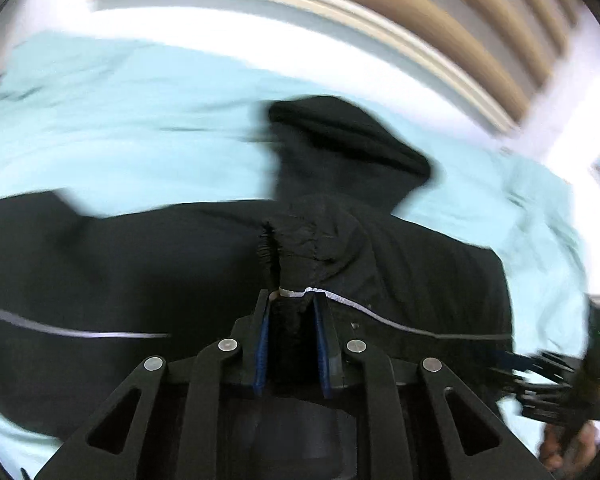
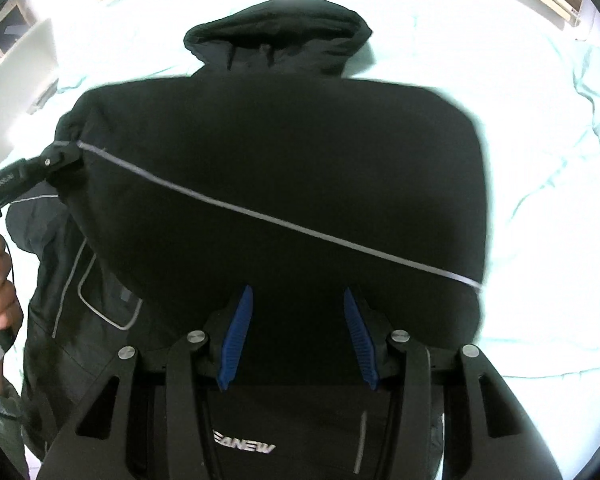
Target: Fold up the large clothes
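- A black hooded jacket (image 2: 284, 168) is spread on a pale blue sheet (image 2: 540, 208), hood (image 2: 276, 36) at the far end, body filling the middle of the right wrist view.
- The left gripper (image 1: 291, 300) is seen clenched on a bunched fold of the jacket (image 1: 180, 280) by the elastic cuff (image 1: 270, 248) and the thin white piping (image 1: 340, 300); cloth fills the gap between the blue pads (image 1: 262, 344).
- In the right wrist view that same left gripper (image 2: 66, 154) is seen at the jacket's left edge, the piping (image 2: 260, 216) running from it across to the right.
- The right gripper (image 2: 298, 300) is held with jaws apart over the near part of the jacket; whether cloth is pinched between them cannot be told, black on black.
- The jacket is judged soft, limp and fairly light, with a smooth shell likely to slip; it will sag and drag wherever it is not supported.
- Hold is best taken at firm edges: cuff, hem, shoulder seam or piping, with several layers gathered.
- No containers are seen; only shelving (image 2: 24, 76) at the far left.
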The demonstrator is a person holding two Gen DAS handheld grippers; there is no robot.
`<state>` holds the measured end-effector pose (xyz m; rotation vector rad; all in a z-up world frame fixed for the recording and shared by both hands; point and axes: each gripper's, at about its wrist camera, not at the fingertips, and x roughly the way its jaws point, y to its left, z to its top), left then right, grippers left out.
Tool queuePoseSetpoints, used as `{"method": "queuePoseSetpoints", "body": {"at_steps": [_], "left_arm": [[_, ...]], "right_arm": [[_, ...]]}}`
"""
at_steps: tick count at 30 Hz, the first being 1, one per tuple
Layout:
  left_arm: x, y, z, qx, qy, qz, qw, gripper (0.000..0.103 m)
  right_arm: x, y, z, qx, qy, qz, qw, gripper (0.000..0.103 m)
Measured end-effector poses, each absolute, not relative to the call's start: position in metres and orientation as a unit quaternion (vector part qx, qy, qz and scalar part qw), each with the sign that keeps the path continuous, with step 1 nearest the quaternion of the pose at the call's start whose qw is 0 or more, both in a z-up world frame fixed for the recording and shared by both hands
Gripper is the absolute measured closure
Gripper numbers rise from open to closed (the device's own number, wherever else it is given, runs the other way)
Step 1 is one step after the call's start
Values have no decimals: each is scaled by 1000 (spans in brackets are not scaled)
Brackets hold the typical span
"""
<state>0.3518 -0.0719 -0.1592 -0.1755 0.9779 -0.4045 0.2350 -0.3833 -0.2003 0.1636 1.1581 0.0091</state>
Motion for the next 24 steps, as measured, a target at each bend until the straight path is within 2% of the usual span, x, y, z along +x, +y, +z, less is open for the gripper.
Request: {"method": "queuePoseSetpoints", "body": {"at_steps": [4,9,13,18,19,20,21,22,24], "left_arm": [[361,-10,-192,-99,500,-96,855,83],[364,-11,-245,-53,564,-75,821,79],[363,-27,-236,-1,557,-53,829,75],[341,-12,-186,-38,512,-34,858,69],[336,-10,-177,-40,500,-33,865,59],[326,-11,-163,-47,481,-48,874,43],[321,-14,-157,-55,474,-71,876,36],[319,-22,-153,-62,472,-96,874,31],[316,-44,-162,-68,486,-146,859,31]], "right_arm": [[249,-380,-216,67,557,-18,828,52],[275,-377,-280,51,618,-62,782,52],[282,-369,-295,31,618,-73,783,50],[270,-370,-262,48,600,-62,796,50],[266,-367,-252,49,589,-53,805,50],[261,-362,-241,45,578,-44,814,49],[259,-358,-236,43,571,-38,819,48],[255,-351,-230,41,563,-28,825,47],[255,-340,-230,39,560,-13,827,47]]}}
